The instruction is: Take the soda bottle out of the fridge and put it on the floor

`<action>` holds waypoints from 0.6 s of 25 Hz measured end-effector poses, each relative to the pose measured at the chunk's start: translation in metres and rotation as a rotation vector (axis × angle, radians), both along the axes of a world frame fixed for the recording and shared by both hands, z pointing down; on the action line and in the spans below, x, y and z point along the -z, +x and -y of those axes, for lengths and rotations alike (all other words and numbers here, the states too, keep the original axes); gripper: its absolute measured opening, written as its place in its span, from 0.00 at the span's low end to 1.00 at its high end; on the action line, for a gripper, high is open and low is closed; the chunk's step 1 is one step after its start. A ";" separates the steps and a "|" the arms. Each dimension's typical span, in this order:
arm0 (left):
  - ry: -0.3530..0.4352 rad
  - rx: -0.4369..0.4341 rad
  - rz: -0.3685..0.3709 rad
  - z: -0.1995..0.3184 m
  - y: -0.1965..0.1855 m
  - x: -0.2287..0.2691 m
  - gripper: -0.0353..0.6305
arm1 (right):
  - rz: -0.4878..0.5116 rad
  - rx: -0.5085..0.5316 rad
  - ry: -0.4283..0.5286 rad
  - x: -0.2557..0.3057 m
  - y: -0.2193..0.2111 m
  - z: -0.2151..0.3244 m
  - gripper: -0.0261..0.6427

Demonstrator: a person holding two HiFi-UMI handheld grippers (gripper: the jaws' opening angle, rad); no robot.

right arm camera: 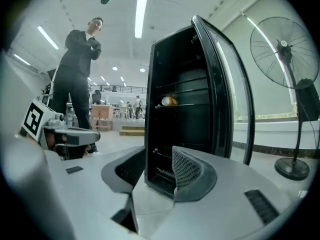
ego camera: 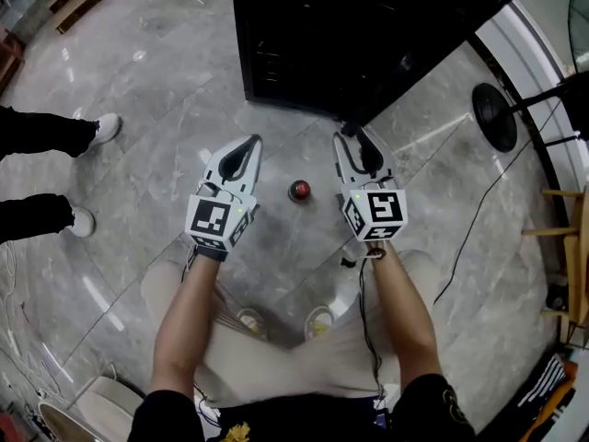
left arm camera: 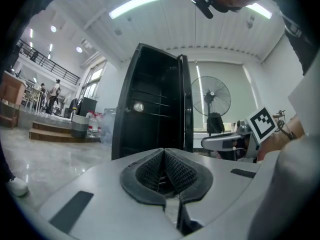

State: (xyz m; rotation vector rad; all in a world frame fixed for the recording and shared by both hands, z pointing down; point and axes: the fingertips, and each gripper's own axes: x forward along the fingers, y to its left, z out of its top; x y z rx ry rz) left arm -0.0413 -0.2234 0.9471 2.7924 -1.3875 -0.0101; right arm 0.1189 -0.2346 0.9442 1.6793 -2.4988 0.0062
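- Bottle (ego camera: 299, 190): it is out of the fridge and upright on the floor. From your head view only its red cap and shoulders show. It sits between your two grippers, touching neither, and a little nearer the right one.
- Left gripper (ego camera: 247, 147) (left arm camera: 164, 151): your jaws are pressed together along their whole length, pad against pad, and nothing is caught between them. It hangs above the floor to the left of the bottle and points towards the fridge.
- Right gripper (ego camera: 357, 141) (right arm camera: 159, 156): your jaws stand partly apart and hold nothing. The gap between the pads shows only the foot of the fridge and bare floor. Its tips are close to the fridge's near corner.
- Fridge (ego camera: 368, 35) (left arm camera: 150, 104) (right arm camera: 185, 99): it is black, and it stands just ahead of both grippers. Its glass door (right arm camera: 225, 89) is swung open to the right. A small orange thing (right arm camera: 169, 101) lies on a shelf inside; you cannot tell what it is.
- Fan (ego camera: 495, 116) (left arm camera: 210, 96) (right arm camera: 286, 49): a pedestal fan stands on the floor to the right of the fridge, well apart from the bottle. A cable trails from its side across the tiles.
- Bystander (ego camera: 55, 132) (right arm camera: 80, 69): a person in dark clothes and white shoes stands off to your left with arms folded, well away from the bottle.
- Your stance: you are bent over the spot, both forearms stretched forward, and your feet are just behind the bottle.
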 end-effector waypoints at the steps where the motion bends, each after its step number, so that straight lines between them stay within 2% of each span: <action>1: 0.001 -0.004 0.004 0.001 0.003 0.000 0.08 | 0.000 0.006 0.018 0.007 -0.003 0.000 0.28; 6: -0.007 -0.029 0.015 0.003 0.017 -0.006 0.08 | -0.012 -0.003 0.054 0.015 0.002 -0.004 0.19; 11: -0.031 -0.023 -0.027 0.006 0.016 -0.005 0.08 | -0.049 -0.010 0.062 0.012 0.008 -0.005 0.15; 15: -0.024 -0.028 -0.028 0.009 0.019 -0.004 0.08 | -0.055 -0.010 0.064 0.009 0.011 -0.005 0.10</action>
